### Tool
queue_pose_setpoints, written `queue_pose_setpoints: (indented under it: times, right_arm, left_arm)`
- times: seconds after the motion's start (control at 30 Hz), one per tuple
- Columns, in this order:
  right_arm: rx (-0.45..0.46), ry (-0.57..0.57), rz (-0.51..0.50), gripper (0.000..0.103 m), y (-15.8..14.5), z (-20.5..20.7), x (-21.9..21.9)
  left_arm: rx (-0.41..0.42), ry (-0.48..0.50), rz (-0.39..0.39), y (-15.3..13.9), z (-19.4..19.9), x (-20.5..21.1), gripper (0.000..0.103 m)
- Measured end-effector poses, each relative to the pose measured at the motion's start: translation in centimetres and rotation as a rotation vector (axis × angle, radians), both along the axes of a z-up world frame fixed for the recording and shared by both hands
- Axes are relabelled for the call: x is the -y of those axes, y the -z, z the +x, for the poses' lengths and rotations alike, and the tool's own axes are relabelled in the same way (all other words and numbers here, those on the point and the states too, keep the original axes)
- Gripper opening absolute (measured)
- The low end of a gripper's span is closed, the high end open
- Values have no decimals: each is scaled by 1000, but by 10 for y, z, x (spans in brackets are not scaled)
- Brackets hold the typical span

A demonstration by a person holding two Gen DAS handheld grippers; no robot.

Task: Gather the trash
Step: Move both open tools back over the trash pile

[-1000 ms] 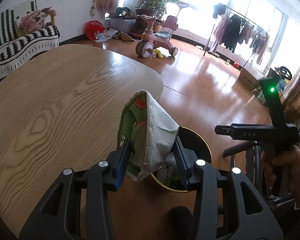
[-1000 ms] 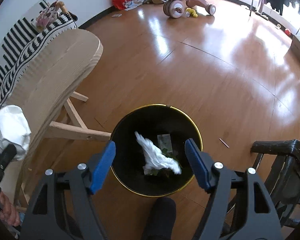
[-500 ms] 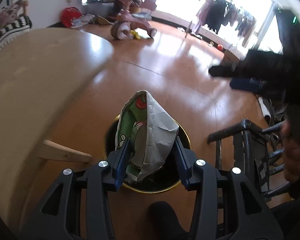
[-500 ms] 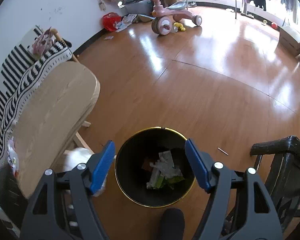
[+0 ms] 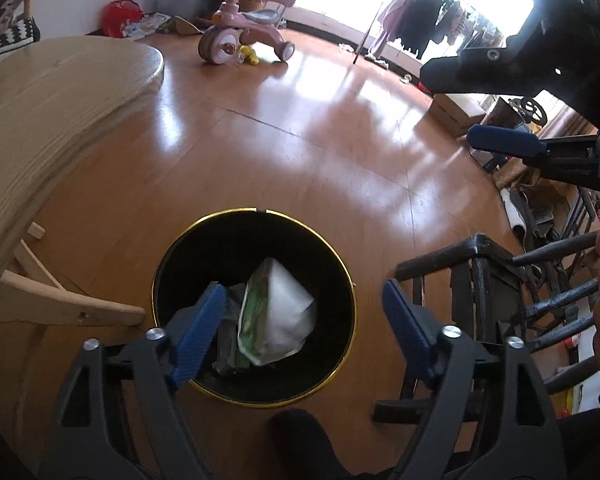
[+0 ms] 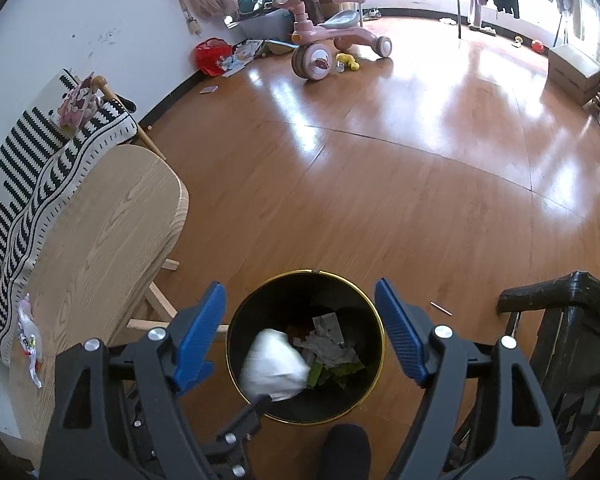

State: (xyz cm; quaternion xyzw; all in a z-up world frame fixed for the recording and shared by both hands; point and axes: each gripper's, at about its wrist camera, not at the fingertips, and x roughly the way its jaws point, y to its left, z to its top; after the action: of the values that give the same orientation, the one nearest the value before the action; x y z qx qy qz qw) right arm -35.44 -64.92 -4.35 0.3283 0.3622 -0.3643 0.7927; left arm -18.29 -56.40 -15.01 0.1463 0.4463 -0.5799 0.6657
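Wooden floor (image 5: 300,152), black bin (image 5: 204,248) (wrapper (image 5: 288,312) print unreadable)

The right tool (image 6: 300,334) gapes wide over a black bin (image 6: 364,396). A white wrapper (image 6: 274,368) lies inside, at its eight o'clock.

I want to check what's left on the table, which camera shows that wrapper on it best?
The right wrist view: the wrapper lies in sight near the table's left edge, beside the striped cloth. The left wrist view shows only the table's bare end; the wrapper is out of frame there.
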Motion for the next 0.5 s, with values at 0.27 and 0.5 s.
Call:
queue_pose_setpoints:
  times: [0.27, 0.5]
  right_arm:
    - [8, -59, -26, 75, -13, 27, -14]
    - [48, -153, -31, 75, -28, 80, -52]
  left_arm:
    - [18, -50, -40, -28, 18, -22, 83]
    - [86, -196, -96, -79, 66, -93, 90]
